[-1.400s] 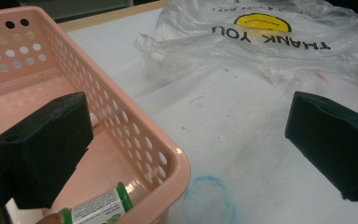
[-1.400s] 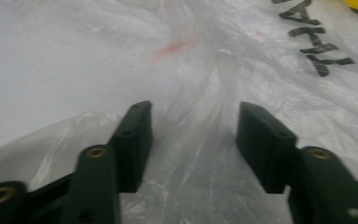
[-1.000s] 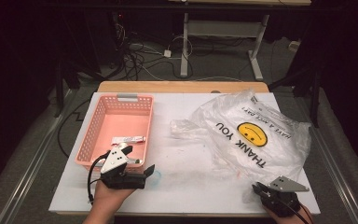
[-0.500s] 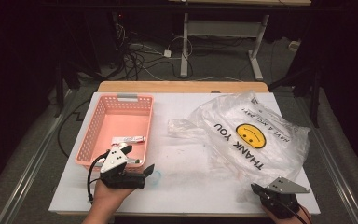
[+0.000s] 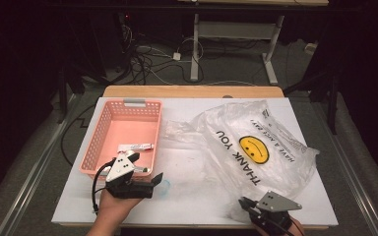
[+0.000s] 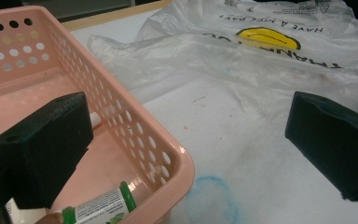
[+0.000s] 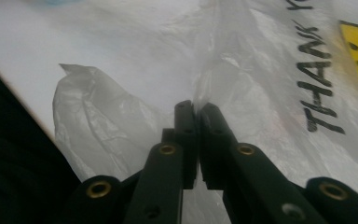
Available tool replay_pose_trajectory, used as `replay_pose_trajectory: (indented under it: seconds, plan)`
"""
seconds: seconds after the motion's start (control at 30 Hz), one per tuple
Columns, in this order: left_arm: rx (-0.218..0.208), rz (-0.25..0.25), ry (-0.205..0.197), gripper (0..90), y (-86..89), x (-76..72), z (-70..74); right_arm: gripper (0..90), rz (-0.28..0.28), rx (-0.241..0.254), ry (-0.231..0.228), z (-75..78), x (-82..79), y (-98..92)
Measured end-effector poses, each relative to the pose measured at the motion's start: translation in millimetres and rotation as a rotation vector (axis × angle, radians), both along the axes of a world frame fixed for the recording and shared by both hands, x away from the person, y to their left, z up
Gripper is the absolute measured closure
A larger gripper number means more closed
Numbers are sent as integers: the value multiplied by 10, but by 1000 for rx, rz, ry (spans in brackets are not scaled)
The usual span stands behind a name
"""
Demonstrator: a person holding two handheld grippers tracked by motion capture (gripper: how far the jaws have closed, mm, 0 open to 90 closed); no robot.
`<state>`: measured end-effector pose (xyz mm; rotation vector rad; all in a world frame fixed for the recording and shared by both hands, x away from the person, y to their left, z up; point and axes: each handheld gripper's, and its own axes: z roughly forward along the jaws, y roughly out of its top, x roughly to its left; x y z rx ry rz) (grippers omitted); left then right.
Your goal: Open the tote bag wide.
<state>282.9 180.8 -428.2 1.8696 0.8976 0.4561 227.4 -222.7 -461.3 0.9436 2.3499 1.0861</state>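
- High view: the white table (image 5: 187, 206) carries a pink basket (image 5: 109, 123) on its left half and a crumpled clear plastic bag (image 5: 256, 147) with a yellow smiley and "THANK YOU" print on its right half.
- Between basket and bag lies a strip of bare tabletop that widens toward the near edge, where a faint blue ring stain (image 6: 210, 201) marks the surface just beside the basket's near corner.
- The bag spreads almost to the table's right edge and reaches the near edge at its lower corner; its far side stops short of the wooden strip along the back.
- The right gripper (image 5: 246, 204) sits at the near edge of the table, right of centre, with the bag's near corner at its tips.
- Right gripper view: its jaws stand pressed together with a fold of the bag's film (image 7: 198, 100) pinched between them; they have just been parting and closing slightly on that film. The table's edge runs diagonally at the left of this view, dark floor beyond it.
- The left gripper (image 5: 155, 181) rests on the table by the basket's near right corner, its jaws spread wide with nothing between them.
- Left gripper view: one jaw hangs over the basket's inside, the other over bare table, with the basket's rim running between them.
- A small green-capped tube (image 6: 102, 205) lies on the basket floor against the near wall.
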Motion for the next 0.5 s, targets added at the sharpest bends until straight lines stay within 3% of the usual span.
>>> replay_pose_trajectory:
  seconds: [0.13,0.17,0.27,0.5]
  plan:
    - [-5,1,2,3,18,-1,-1,698,31,37,-9,66,-36,69]
    - [-6,2,3,3,26,0,-2,618,32,69,-21,136,-50,45]
    - [-10,3,9,3,39,6,-12,555,28,104,-39,221,-49,-12]
    - [-13,11,17,2,46,-3,-28,347,13,159,-86,392,142,-157]
